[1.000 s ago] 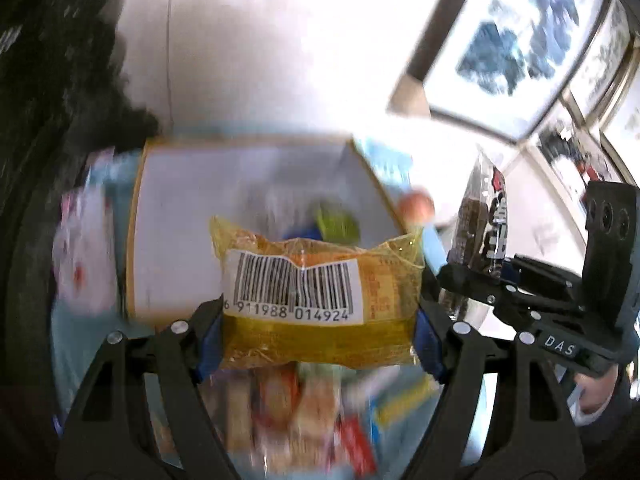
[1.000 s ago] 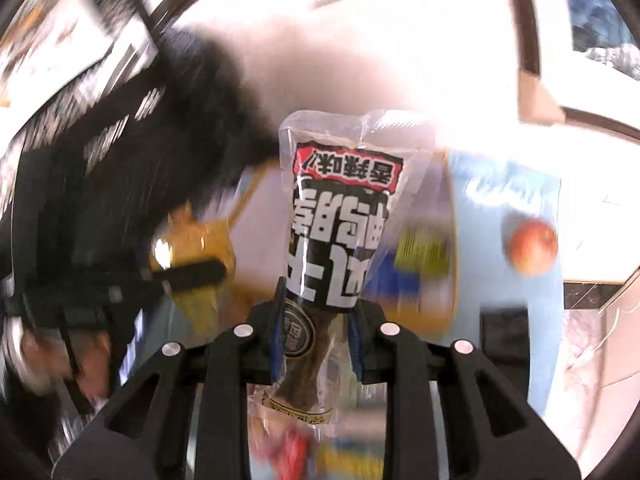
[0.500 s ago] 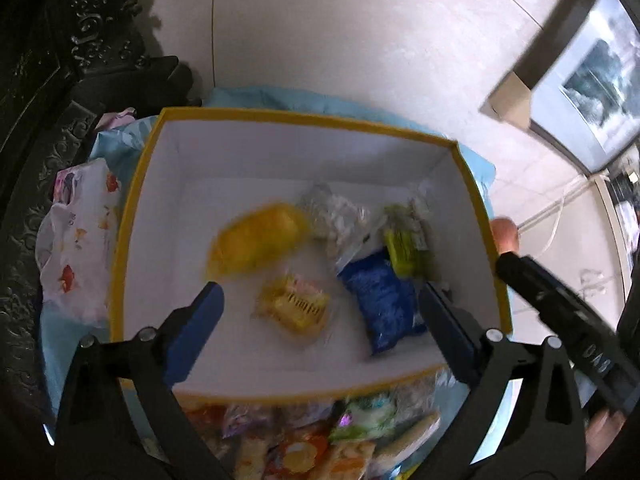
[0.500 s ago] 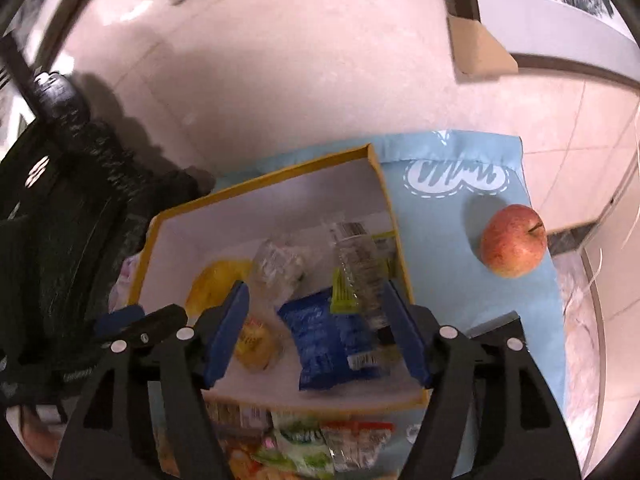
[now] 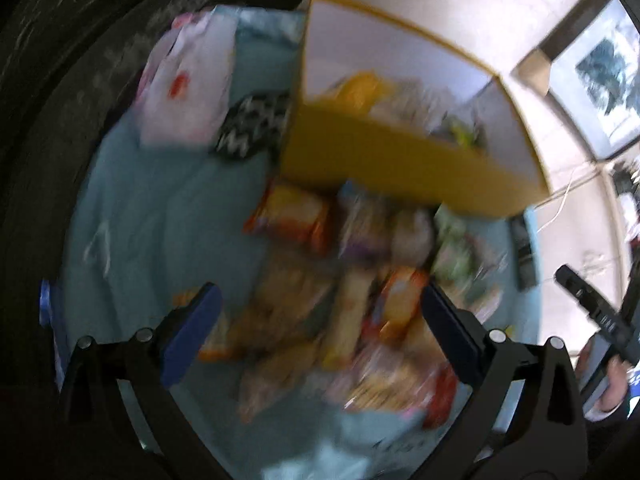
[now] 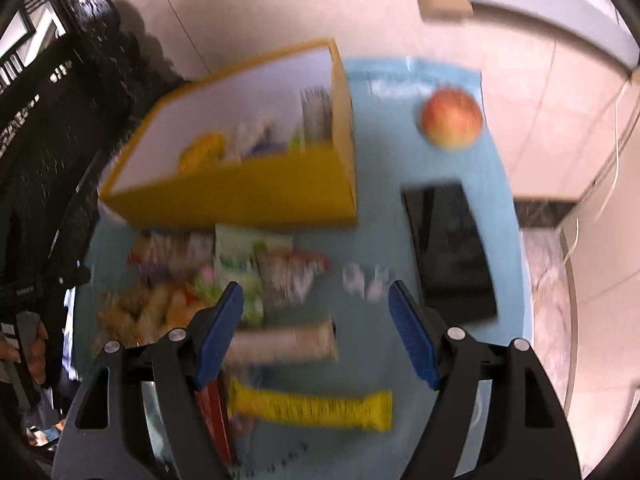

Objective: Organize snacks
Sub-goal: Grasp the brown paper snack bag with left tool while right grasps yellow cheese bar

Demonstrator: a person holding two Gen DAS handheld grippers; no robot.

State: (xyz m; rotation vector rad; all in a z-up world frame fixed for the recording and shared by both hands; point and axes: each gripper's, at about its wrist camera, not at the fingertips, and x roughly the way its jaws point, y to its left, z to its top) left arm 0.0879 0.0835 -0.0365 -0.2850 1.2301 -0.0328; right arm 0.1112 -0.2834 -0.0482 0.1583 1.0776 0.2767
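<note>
A yellow box [image 5: 400, 160] with a white inside stands on a light blue cloth [image 5: 160, 208] and holds several snack packets. It also shows in the right wrist view [image 6: 240, 192]. A blurred pile of loose snack packets [image 5: 344, 300] lies in front of the box. My left gripper [image 5: 320, 320] is open and empty above this pile. My right gripper [image 6: 316, 332] is open and empty above a beige tube-shaped packet [image 6: 280, 344] and a yellow bar [image 6: 312, 408].
A red apple [image 6: 452, 120] and a black phone [image 6: 452, 248] lie on the cloth right of the box. A white patterned bag [image 5: 188, 84] and a black-and-white pouch [image 5: 252, 124] lie left of the box. Dark carved furniture [image 6: 44, 100] stands at the left.
A second ago each gripper held a packet over the box; both opened and dropped them in. Both grippers have since pulled back and now hover over the loose snacks in front.
</note>
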